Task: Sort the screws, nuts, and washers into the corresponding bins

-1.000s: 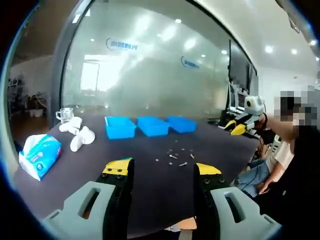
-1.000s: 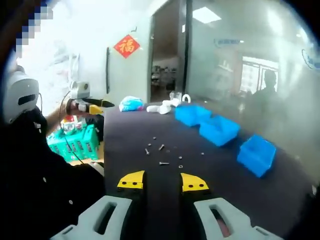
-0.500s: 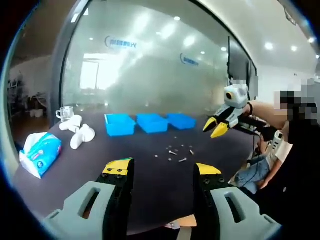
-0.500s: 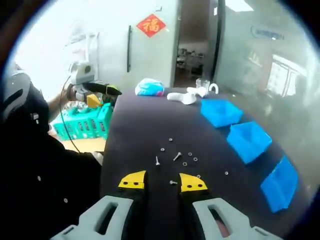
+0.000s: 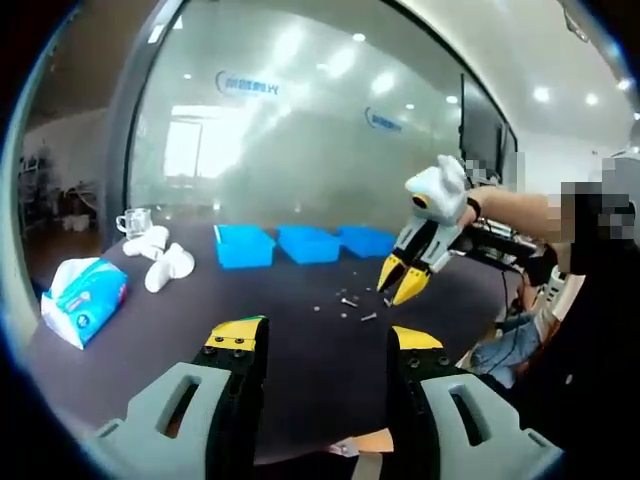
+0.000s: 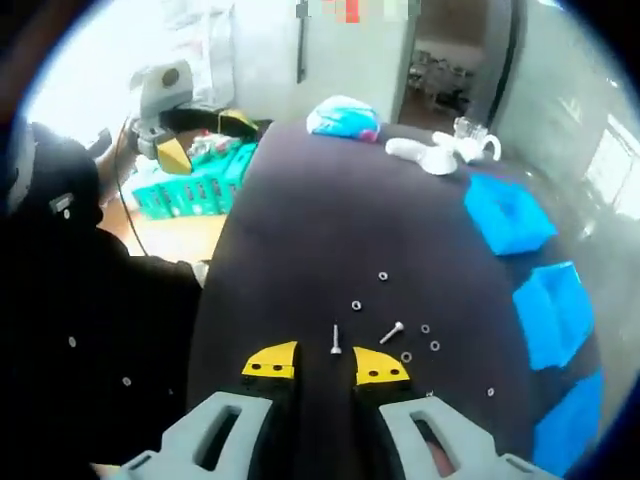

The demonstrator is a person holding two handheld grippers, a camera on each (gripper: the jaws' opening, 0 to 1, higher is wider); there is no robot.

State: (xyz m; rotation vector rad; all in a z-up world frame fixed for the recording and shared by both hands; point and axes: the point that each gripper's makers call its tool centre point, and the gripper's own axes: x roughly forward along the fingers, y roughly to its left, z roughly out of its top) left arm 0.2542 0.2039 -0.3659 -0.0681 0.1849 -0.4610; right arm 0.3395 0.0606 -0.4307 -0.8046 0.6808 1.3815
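Small screws [image 5: 347, 301], nuts and washers lie scattered on the dark table [image 5: 170, 330]. Behind them stand three blue bins [image 5: 243, 245] in a row. My left gripper [image 5: 325, 340] is open at the table's near edge, nothing between its jaws. My right gripper [image 5: 400, 280] reaches in from the right, tips down just above the scatter. In the right gripper view, my right gripper [image 6: 325, 362] is open with one screw [image 6: 336, 340] lying just ahead between its tips. A second screw [image 6: 391, 332] and several nuts [image 6: 356, 305] lie close by. The bins [image 6: 555, 310] line the right side.
A tissue pack [image 5: 85, 295], white objects [image 5: 165, 265] and a glass cup [image 5: 133, 222] sit at the table's left end. A green basket [image 6: 200, 175] stands beside the table near the left gripper [image 6: 205, 140]. A person's dark clothing is close on the left [image 6: 90, 330].
My right gripper has swung in over the table and dropped towards the scattered hardware; a screw now lies between its tips. My left gripper has stayed put and open.
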